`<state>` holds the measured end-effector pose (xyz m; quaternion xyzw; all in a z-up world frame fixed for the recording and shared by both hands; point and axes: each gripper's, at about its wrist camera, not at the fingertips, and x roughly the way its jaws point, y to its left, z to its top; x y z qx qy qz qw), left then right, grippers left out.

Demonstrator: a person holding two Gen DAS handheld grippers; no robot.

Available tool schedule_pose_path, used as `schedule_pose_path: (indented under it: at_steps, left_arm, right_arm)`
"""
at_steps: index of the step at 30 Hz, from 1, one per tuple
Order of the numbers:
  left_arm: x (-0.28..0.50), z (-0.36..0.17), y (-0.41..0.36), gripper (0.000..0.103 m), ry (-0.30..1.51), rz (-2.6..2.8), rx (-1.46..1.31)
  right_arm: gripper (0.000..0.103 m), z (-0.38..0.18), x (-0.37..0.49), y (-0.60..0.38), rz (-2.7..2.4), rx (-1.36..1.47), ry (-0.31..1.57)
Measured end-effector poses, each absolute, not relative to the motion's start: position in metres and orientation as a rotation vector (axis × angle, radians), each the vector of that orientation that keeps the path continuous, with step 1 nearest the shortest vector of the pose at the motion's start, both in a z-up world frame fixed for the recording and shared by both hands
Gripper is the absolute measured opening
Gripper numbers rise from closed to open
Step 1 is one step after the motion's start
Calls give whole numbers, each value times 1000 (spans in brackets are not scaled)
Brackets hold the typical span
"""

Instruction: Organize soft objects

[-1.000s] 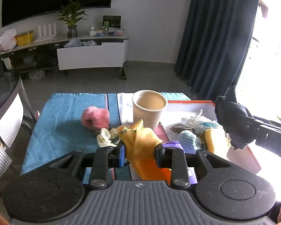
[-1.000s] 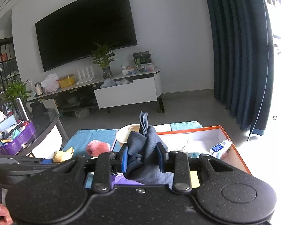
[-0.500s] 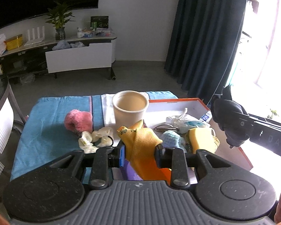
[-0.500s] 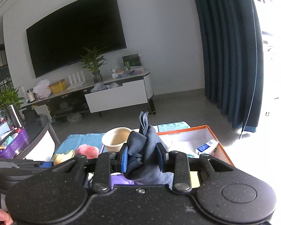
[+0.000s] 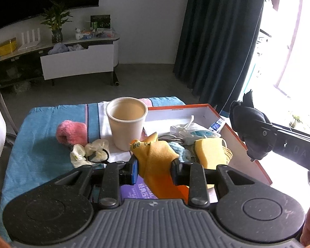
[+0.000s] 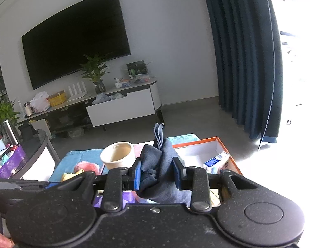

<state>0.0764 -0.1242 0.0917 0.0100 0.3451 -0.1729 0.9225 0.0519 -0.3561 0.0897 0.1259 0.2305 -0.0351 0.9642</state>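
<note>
You are mid-carry with both hands loaded. Your left claw [image 5: 154, 168] is clamped on the yellow cloth [image 5: 155, 159], which bunches up between the pads and hangs below them, clear of the surface [image 5: 37, 144]. Your right claw [image 6: 158, 173] is clamped on the dark blue cloth [image 6: 159, 165], its folded corner sticking up at 12 o'clock; in the left wrist view that same bundle hangs at 3 o'clock, just outside the right wall of the orange-rimmed box [image 5: 248, 150].

The box already holds soft things: a yellow sponge [image 5: 210, 153], a light blue knit piece [image 5: 178, 148] and a white pouch [image 5: 186, 130]. The paper cup [image 5: 126, 122] stands at 12 o'clock from your left claw, with the pink fluffy ball [image 5: 71, 131] at 10 o'clock and the white petals [image 5: 88, 150] just in front of it, all outside the box.

The step in hand looks like delivering both cloths. Next, bring each bundle over a bare patch of the box floor, lower it, then part the pads. Mind the cup: a trailing cloth could tip it.
</note>
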Motion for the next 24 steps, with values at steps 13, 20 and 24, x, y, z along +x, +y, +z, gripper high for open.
schedule_pose_path:
  at_steps: [13,20,24]
  left_arm:
    - [83,87,-148,31,729,-404,17]
    - [85,83,-165,31,743,-430,21]
    - [85,80,-174,31,754,-445,26]
  right_arm:
    - [39,85,47,-379,-118,275,470]
    - [39,80,43,-389,-142,283,479]
    - [39,77,39,-398,-161,289,485]
